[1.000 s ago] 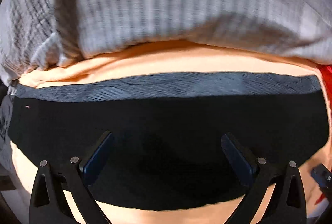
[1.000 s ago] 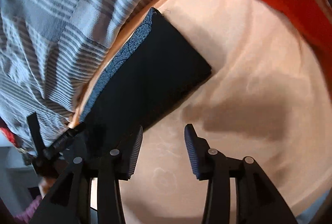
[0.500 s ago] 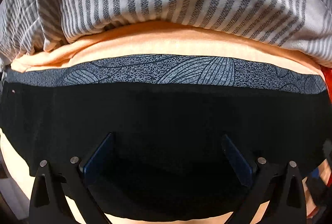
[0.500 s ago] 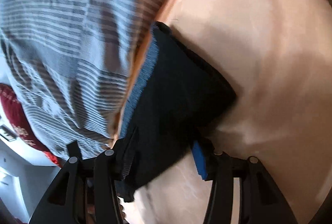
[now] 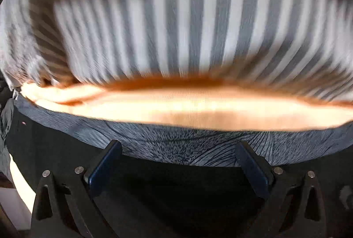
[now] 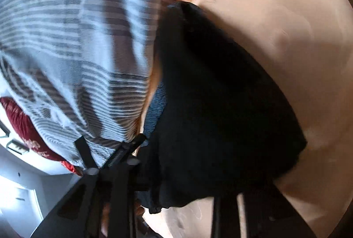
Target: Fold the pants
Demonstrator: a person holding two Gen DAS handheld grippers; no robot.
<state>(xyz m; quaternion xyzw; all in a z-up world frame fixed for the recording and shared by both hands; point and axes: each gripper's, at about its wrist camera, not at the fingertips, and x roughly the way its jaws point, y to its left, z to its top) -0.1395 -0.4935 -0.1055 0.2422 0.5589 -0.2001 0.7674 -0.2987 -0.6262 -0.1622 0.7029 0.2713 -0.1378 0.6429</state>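
Lying on the peach bed sheet (image 6: 275,17) beside a striped blanket (image 5: 176,17), the black pants (image 6: 220,94) fill both views. Left claw (image 5: 178,160) spreads released over them; right claw (image 6: 187,189) clenches their bunched edge.

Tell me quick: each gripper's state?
Left gripper: open, over the folded black fabric pants.
Right gripper: fingertips hidden under the pants; cannot be told.
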